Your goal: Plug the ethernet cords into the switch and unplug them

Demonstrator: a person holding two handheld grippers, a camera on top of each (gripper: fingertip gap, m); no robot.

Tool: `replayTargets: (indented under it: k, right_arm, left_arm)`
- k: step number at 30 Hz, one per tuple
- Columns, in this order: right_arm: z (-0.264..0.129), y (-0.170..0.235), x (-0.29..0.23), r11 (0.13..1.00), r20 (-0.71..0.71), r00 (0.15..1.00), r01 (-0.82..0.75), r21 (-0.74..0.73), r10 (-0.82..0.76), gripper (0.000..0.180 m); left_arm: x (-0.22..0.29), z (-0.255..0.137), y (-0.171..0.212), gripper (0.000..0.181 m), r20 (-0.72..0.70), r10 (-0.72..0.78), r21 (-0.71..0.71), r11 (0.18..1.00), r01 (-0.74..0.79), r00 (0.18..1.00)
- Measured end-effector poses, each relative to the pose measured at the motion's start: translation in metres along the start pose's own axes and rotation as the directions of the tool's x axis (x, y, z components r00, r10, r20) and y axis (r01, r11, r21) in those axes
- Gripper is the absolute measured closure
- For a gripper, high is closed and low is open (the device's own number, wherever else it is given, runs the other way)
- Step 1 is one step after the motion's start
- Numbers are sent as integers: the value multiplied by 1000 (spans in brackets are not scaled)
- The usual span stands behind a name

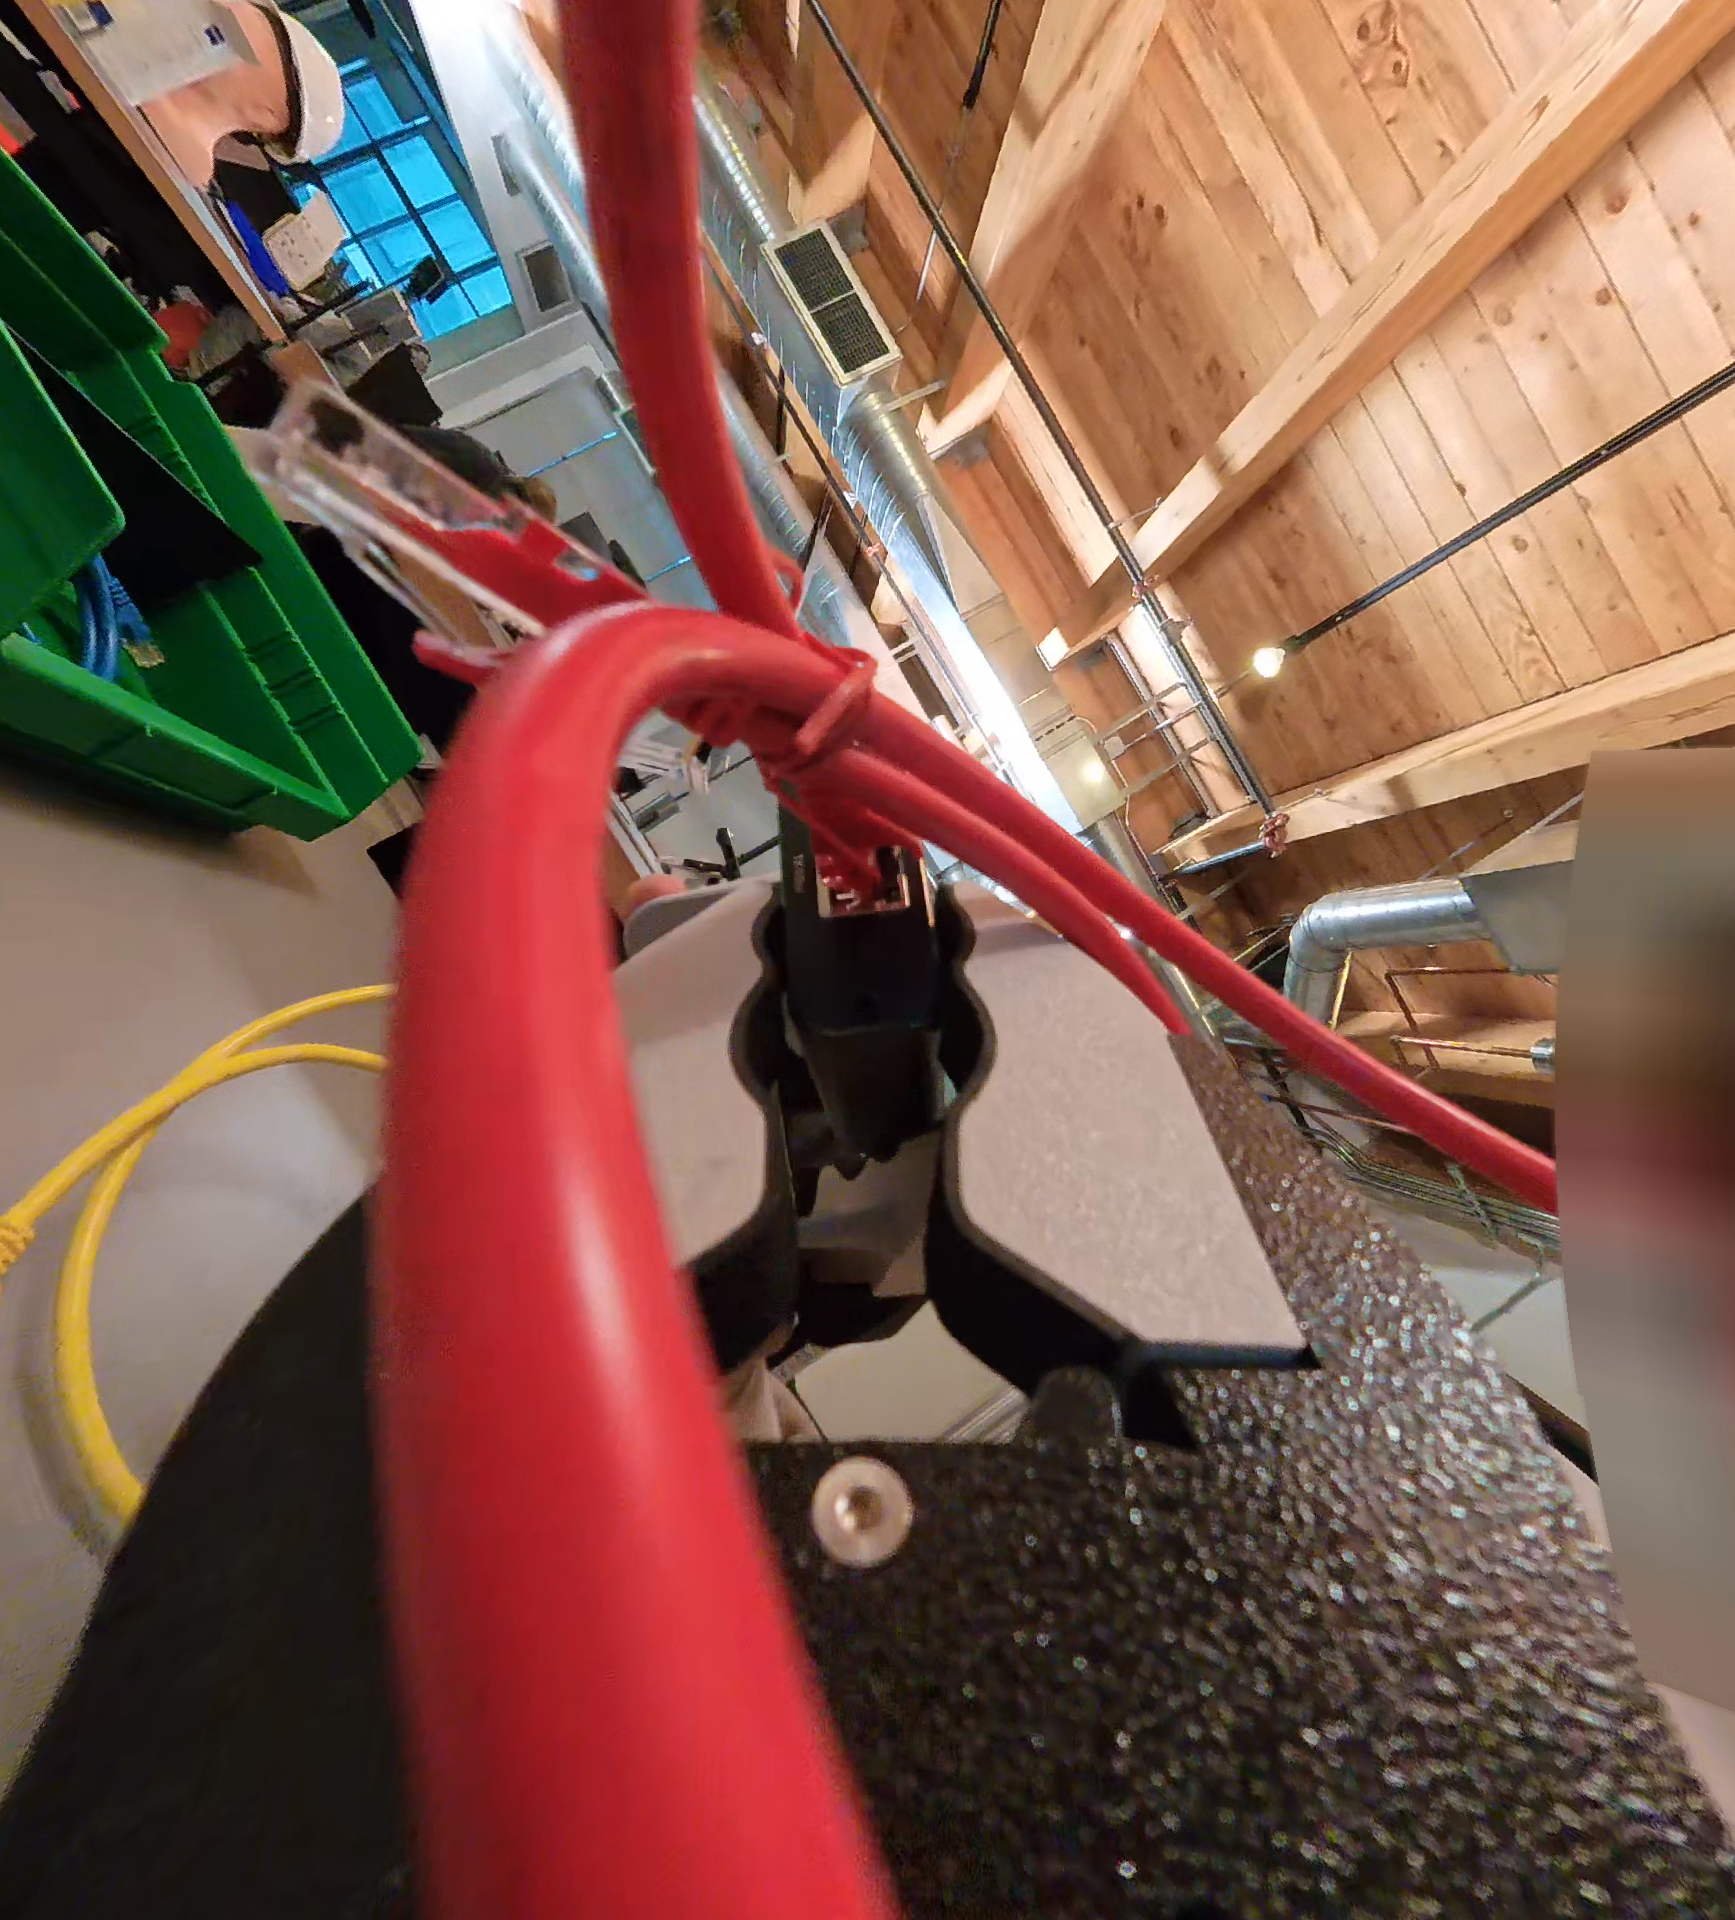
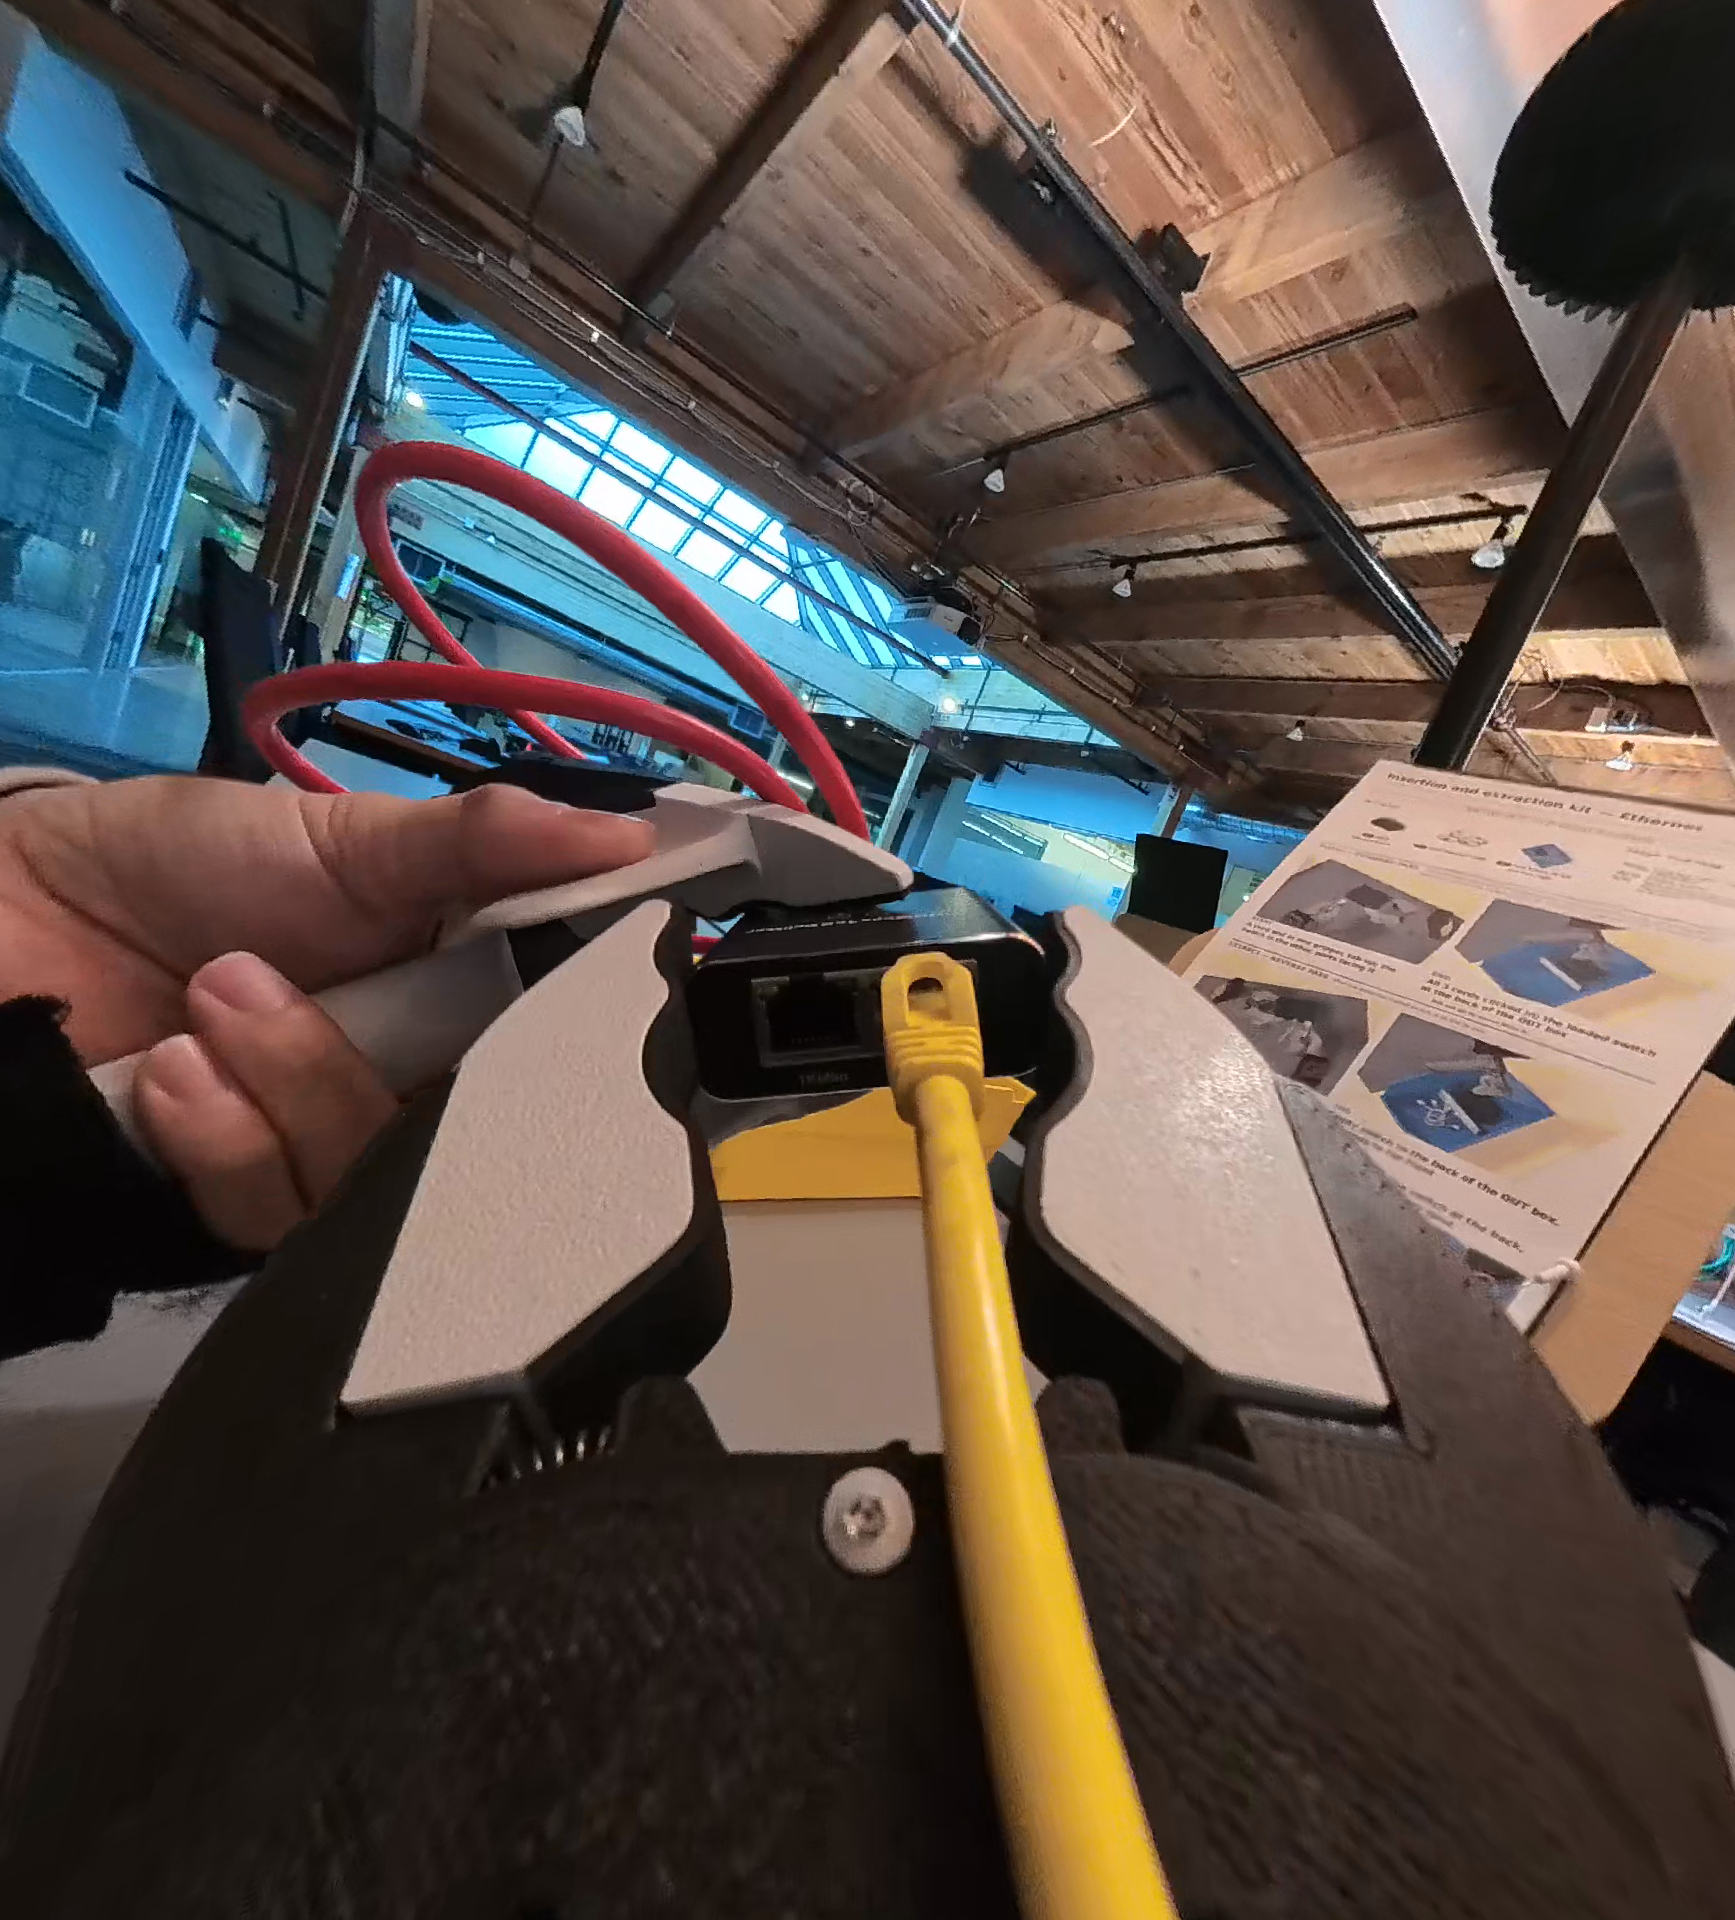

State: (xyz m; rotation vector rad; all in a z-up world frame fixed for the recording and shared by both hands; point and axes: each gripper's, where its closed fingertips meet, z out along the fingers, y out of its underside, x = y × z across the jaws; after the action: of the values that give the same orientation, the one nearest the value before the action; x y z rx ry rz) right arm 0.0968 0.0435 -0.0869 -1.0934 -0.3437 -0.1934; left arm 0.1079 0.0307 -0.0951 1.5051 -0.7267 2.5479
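A small black switch [image 1: 858, 997] sits edge-on between my left gripper's [image 1: 861, 935] jaws, which are shut on it. A red cord [image 1: 530, 1143] is plugged into its facing port and loops close to the camera; its free clear plug [image 1: 375, 488] hangs at upper left. In the right wrist view the switch [image 2: 811, 1023] shows two ports. A yellow cord [image 2: 956, 1195] is plugged into the right one and the left one is empty. My right gripper [image 2: 863, 920] is closed on the switch's two sides. The left gripper's grey finger [image 2: 769, 842] lies on top of the switch.
Green bins [image 1: 63, 468] stand at the left, one holding a blue cable [image 1: 104, 623]. The yellow cord [image 1: 115, 1143] also lies on the grey table. A person's hand [image 2: 219, 935] holds the left gripper. A printed sheet [image 2: 1486, 987] and a black pole [image 2: 1549, 540] stand at the right. My left and right fingertips are right by each other.
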Motion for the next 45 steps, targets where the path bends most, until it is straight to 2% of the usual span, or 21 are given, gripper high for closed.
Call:
replayTargets:
  k: [1, 2, 5, 9, 11, 13, 14, 15, 19, 21, 22, 25, 27, 28, 29, 31, 35, 36, 38, 40, 45]
  right_arm:
    - [1, 0, 0, 1000, -1, 1000, -10, -6, 10, 115]
    - [1, -1, 1, 1000, -6, 1000, -14, -12, 14, 115]
    - [-1, -12, 8, 996, -32, 996, -79, 31, 80, 115]
    - [-14, -26, 29, 983, -63, 984, -162, 91, 168, 115]
    - [-20, -32, 36, 970, -49, 974, -214, 115, 221, 115]
    - [-24, -35, 42, 974, -75, 974, -206, 99, 214, 115]
    - [-27, -40, 48, 967, -90, 968, -221, 126, 233, 115]
    - [-31, -47, 53, 949, -87, 956, -263, 175, 281, 115]
    - [-49, -67, 69, 855, -12, 900, -410, 317, 436, 115]
    - [-53, -70, 65, 855, 60, 903, -423, 300, 426, 115]
    - [-55, -70, 64, 862, 76, 906, -419, 286, 416, 115]
    - [-60, -68, 60, 883, 122, 915, -404, 240, 386, 115]
    - [-59, -58, 59, 890, 127, 908, -417, 182, 399, 115]
    - [-58, -54, 57, 895, 130, 908, -416, 160, 399, 115]
    - [-56, -50, 53, 899, 146, 907, -415, 139, 396, 115]
    - [-49, -43, 43, 900, 186, 895, -426, 86, 406, 115]
    - [-36, -34, 17, 913, 268, 880, -409, 6, 393, 115]
    - [-33, -33, 9, 915, 297, 872, -404, -14, 390, 115]
    - [-28, -34, -1, 921, 324, 869, -389, -21, 374, 115]
    - [-25, -36, -9, 919, 357, 856, -392, -25, 375, 115]
    - [-18, -32, -21, 920, 387, 840, -385, -70, 380, 115]
  left_arm:
    - [0, 0, -1, 156, 0, 5, 1, 1000, -5, 1000]
    - [0, 1, -1, 154, 4, 17, -1, 1000, -17, 1000]
    - [-6, 0, -6, 123, 35, 85, -18, 996, -84, 996]
    - [-9, -2, -1, 111, 6, 124, -115, 986, -123, 992]
    - [-19, -4, 10, 118, 22, 175, -232, 958, -166, 984]
    - [-33, -14, 35, 118, -5, 281, -433, 864, -256, 960]
    - [-34, -25, 50, 110, -96, 330, -520, 788, -330, 939]
    - [-37, -35, 60, 114, -151, 355, -579, 724, -373, 923]
    - [-74, -76, 73, 116, -117, 453, -787, 501, -361, 884]
    - [-101, -98, 51, 117, -52, 611, -827, 417, -377, 790]
    - [-110, -106, 32, 119, 11, 680, -821, 425, -382, 733]
    - [-103, -119, -46, 124, 227, 782, -693, 548, -469, 580]
    - [-59, -116, -92, 128, 290, 791, -508, 604, -613, 539]
    - [-32, -110, -104, 128, 269, 803, -434, 593, -678, 531]
    - [-8, -102, -107, 129, 223, 829, -402, 557, -727, 512]
    - [18, -84, -95, 127, 121, 904, -476, 416, -775, 410]
    - [20, -44, -52, 120, -158, 981, -664, -18, -747, 116]
    - [17, -36, -37, 118, -237, 965, -674, -79, -735, 113]
    - [8, -29, -6, 105, -369, 905, -704, -123, -700, 212]
    - [-4, -25, 11, 106, -423, 866, -729, -149, -668, 268]
    - [-29, -23, 41, 94, -482, 816, -769, -221, -599, 318]
